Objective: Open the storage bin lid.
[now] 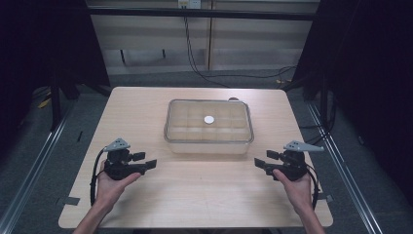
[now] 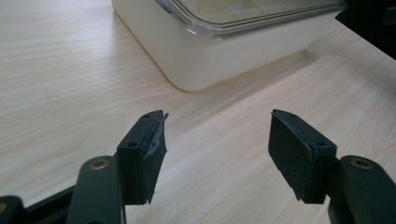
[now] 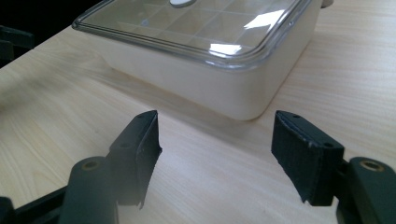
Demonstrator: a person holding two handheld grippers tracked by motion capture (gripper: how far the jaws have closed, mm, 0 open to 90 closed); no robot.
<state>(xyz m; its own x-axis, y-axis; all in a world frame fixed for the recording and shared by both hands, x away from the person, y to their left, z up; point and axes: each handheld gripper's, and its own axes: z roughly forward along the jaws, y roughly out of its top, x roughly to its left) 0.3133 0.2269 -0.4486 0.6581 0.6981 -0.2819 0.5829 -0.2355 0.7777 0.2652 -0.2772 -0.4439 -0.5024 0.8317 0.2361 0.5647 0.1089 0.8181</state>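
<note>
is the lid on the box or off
On: the clear lid sits flush over the cream box, its rim overlapping the walls all round.

The only thing standing in the way on the table [image 1: 146, 204] is the lidded cream box [image 1: 208, 127] in the middle, its clear lid [image 1: 209, 119] shut and a small white knob [image 1: 209, 119] sitting on top. Bare wood runs along the whole near edge and down both sides of the box, so the left gripper [image 1: 146, 161] and the right gripper [image 1: 263, 160], each off a near corner of it with jaws apart and nothing between them, have an open path toward its front wall. Behind the box a narrower strip of table lies free, with a small dark thing [image 1: 234, 99] at the far right corner.
</note>
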